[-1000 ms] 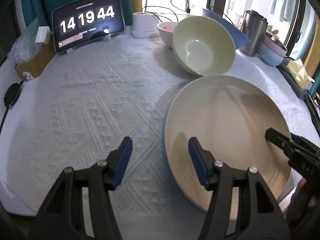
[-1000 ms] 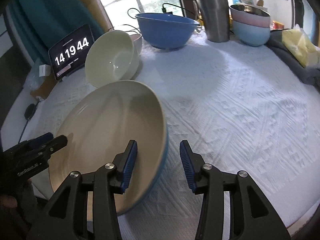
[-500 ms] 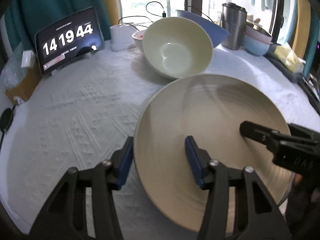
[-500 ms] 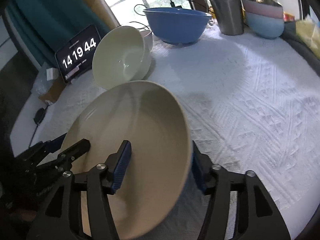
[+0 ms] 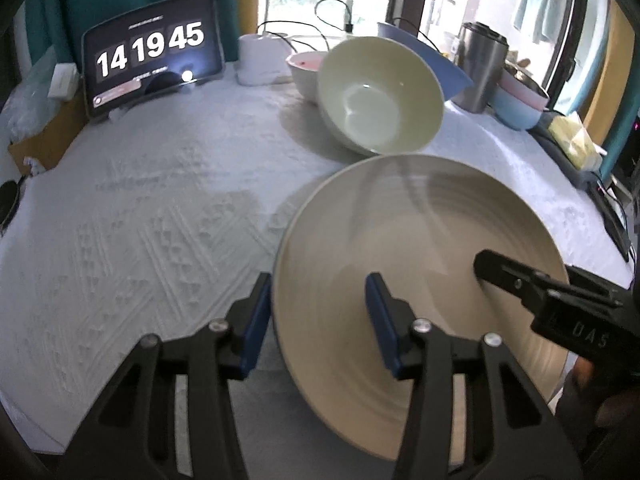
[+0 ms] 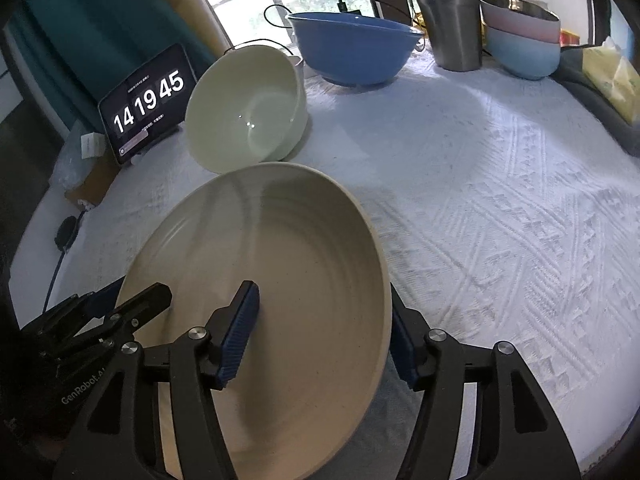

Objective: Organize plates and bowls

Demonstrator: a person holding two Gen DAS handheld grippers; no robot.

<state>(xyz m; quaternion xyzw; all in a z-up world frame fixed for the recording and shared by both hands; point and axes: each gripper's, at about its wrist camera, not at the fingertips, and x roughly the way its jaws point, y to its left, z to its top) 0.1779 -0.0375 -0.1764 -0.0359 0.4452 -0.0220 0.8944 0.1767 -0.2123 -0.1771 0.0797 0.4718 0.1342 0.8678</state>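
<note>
Plate at lower centre sits between both hand-held grippers' spread pads, left hand-held gripper just closing inward, right hand-held gripper straddling its rim.

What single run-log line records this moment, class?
left gripper: just closing, plate rim between jaws, no grip | right gripper: just opening, opposite rim between jaws, no grip

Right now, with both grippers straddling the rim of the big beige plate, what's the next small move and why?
Probably close both grippers onto the rim before lifting. The left gripper has been closing around the beige plate, its outer finger against the rim while the inner one stands clear. The right gripper also straddles its side with a gap, so neither looks firm yet.
</note>
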